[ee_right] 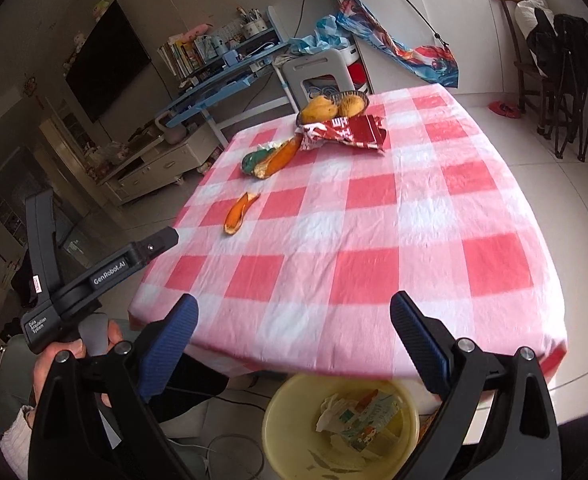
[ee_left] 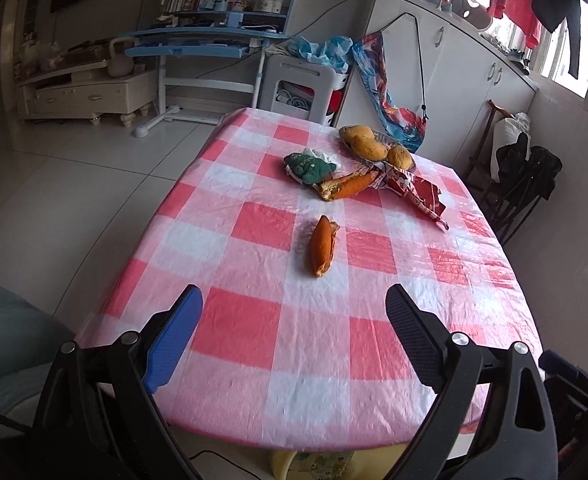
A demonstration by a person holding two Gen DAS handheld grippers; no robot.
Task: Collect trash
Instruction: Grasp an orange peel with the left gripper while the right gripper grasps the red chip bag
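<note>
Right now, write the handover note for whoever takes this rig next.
Left gripper: open, empty, over the table's near end.
Right gripper: open, empty, above the yellow bin at the table's near edge.
Bin already holds crumpled paper and a carton.
Left on the checked tablecloth: lone orange peel mid-table; farther back a second peel, a green wad and a red wrapper by the fruit basket. Leave the fruit.
</note>
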